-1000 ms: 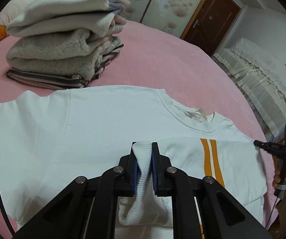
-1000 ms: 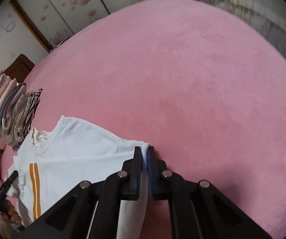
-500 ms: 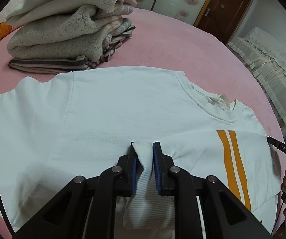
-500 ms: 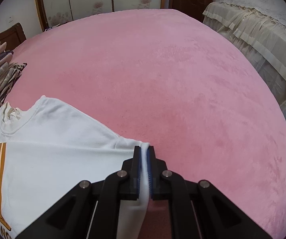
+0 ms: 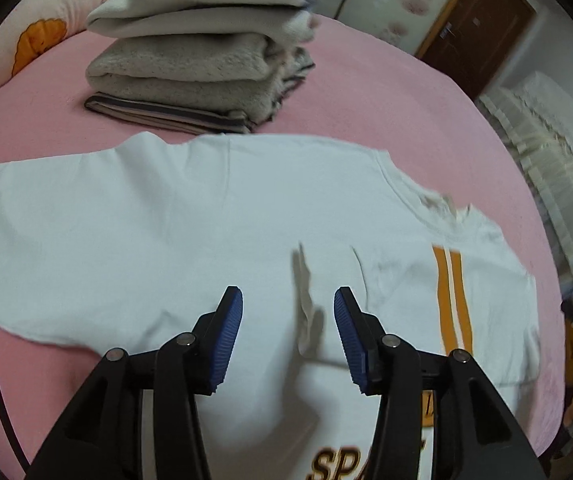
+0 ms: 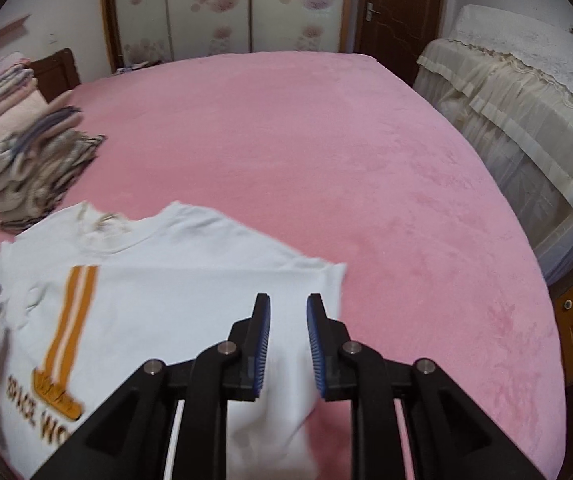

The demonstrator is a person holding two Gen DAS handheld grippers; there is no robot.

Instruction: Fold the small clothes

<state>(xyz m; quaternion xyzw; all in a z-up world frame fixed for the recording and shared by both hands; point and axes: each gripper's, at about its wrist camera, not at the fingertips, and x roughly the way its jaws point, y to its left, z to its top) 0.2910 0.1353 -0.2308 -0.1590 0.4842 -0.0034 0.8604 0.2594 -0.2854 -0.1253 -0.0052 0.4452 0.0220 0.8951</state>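
So counting up: one white t-shirt (image 5: 166,240), one stack of folded clothes (image 5: 202,48), two grippers, and one pillow (image 5: 34,40) with an orange print off at about 10 o'clock in the left wrist view. The shirt lies spread on the pink bed (image 6: 326,152), with its long axis running roughly side to side in the left wrist view, one sleeve out at 9 o'clock and the collar over at 3 o'clock. It's got a double orange stripe (image 5: 450,300) plus some lettering near the bottom edge. The left gripper (image 5: 288,320) is partly open and still widening, with a raised crease of the shirt standing between the blue pads but not pinched. The right gripper (image 6: 288,322) has a narrower gap, also opening, with shirt fabric below it and nothing gripped. The stack sits just past the shirt's far edge at 12 o'clock. A cream-covered piece of furniture (image 6: 526,112) stands beside the bed around 2 o'clock in the right wrist view.
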